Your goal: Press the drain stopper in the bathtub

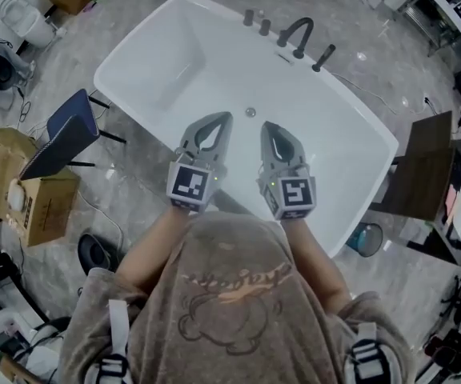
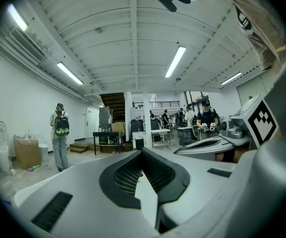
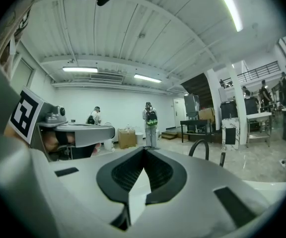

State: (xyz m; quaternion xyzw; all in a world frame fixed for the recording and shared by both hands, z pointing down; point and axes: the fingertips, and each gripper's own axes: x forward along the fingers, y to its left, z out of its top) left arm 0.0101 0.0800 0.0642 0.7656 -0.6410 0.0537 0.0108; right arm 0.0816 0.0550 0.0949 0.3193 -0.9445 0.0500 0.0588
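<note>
The white bathtub fills the middle of the head view, and its small round drain stopper sits on the tub floor. My left gripper hovers above the tub's near side, its tip just left of and slightly nearer than the stopper. My right gripper hangs beside it, just right of the stopper. Both have jaws closed tip to tip with nothing between them. In the left gripper view the left gripper points level across the room. The right gripper does the same, so neither gripper view shows the stopper.
A black faucet and knobs stand on the tub's far rim; the faucet also shows in the right gripper view. A blue chair and cardboard boxes stand left, a dark table right. People stand far off.
</note>
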